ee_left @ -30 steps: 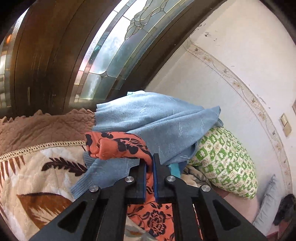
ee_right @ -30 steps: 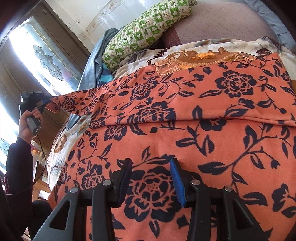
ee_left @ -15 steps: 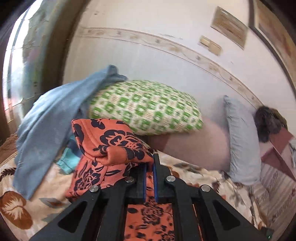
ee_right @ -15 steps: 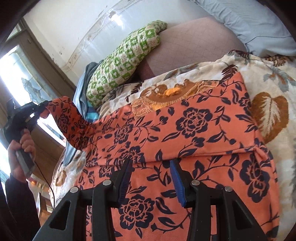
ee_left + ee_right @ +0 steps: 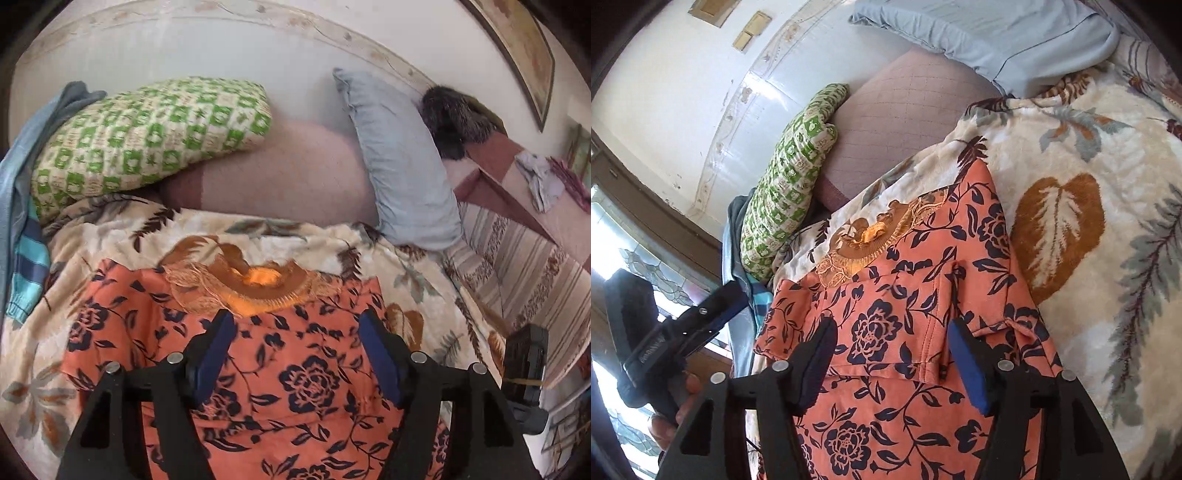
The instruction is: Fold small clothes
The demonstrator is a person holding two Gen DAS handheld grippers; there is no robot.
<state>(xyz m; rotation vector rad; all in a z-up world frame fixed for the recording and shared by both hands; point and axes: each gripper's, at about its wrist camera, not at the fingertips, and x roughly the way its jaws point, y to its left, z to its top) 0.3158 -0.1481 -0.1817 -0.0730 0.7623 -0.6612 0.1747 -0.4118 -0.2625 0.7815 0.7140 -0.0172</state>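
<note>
The left tongs [image 5: 295,354] are opening, jaws apart, nothing pinched; the orange cloth garment with dark blue flowers [image 5: 303,384] lies flat under them. The right tongs [image 5: 892,354] are opening too, empty, over a folded-in sleeve flap [image 5: 886,317]. It seems both sides are folded inward; a fold along the length is probably left. From the left tongs, the garment's brown lace collar [image 5: 255,284] is at twelve o'clock, on the cream leaf-pattern blanket [image 5: 325,240] of the bed.
</note>
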